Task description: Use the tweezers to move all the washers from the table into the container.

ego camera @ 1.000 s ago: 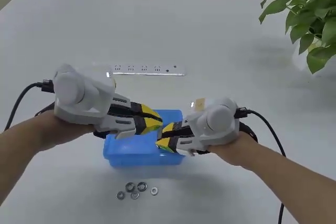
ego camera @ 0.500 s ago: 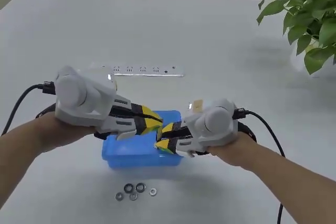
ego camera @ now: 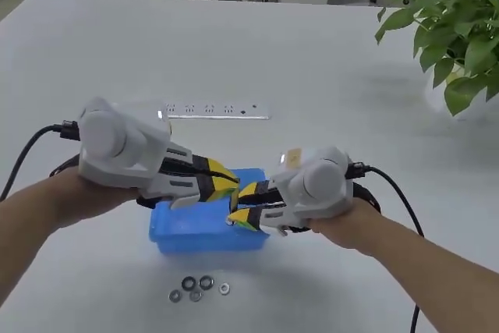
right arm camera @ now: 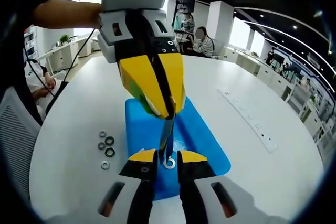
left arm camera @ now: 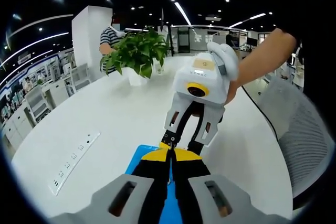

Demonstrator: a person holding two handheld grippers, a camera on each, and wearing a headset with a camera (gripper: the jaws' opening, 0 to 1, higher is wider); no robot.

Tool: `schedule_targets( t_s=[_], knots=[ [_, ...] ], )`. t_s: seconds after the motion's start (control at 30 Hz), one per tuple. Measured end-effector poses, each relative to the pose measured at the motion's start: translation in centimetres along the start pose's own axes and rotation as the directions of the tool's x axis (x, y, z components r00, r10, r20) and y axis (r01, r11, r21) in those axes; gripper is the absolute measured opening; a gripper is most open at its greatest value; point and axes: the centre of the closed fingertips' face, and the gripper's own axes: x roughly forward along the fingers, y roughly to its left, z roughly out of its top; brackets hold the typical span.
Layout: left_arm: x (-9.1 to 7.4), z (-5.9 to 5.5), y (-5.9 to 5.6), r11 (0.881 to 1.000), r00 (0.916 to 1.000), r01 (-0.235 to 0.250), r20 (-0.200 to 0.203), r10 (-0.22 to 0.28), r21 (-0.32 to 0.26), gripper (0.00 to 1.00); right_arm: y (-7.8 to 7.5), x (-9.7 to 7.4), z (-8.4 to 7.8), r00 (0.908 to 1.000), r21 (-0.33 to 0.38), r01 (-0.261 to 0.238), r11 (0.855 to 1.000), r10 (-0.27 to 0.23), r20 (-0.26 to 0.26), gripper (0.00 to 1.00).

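Over glossy blue container point(right arm camera: 202, 140), ring-shaped washer point(right arm camera: 169, 162)

Left claw point(ego camera: 231, 181) pinched tight, right claw point(ego camera: 238, 205) slightly parted, tips nearly nose to nose

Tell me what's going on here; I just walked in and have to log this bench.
A person works two handheld grippers over a blue container. The left gripper is shut on the tweezers, and a washer sits at their tip over the container. The right gripper has its jaws on either side of that tip; whether they press it cannot be told. A cluster of washers lies on the table.
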Motion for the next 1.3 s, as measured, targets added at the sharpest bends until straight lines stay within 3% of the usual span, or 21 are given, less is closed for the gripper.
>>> schedule_targets(
  t_s=[0.33, 0.67, 1.0, 1.3],
  knots=[
    [-0.8, 1.4, -0.6, 1.0, 1.0, -0.007, 0.001, 0.007, 0.015, 0.05, 0.2, -1.8, 1.1, 0.9993, -0.003, 0.037, 0.999, -0.037, 0.007, 0.23],
    [-1.8, 2.4, -1.7, 1.0, 0.9999, -0.015, -0.001, 0.015, 0.02, 0.05, 0.8, -4.4, 1.1, 0.9965, 0.015, 0.083, 0.996, -0.083, -0.008, 0.33],
    [-2.9, 3.2, -2.9, 1.0, 0.9997, -0.022, 0.004, 0.022, 0.02, 0.05, 1.2, -6.0, 0.4, 0.9905, 0.048, 0.134, 0.99, -0.133, -0.036, 0.53],
    [-3.6, 3.5, -4.1, 0.999, 0.9994, -0.028, 0.019, 0.028, 0.019, 0.05, 2.5, -7.1, -0.1, 0.9892, 0.073, 0.141, 0.987, -0.137, -0.052, 0.65]
  ],
)
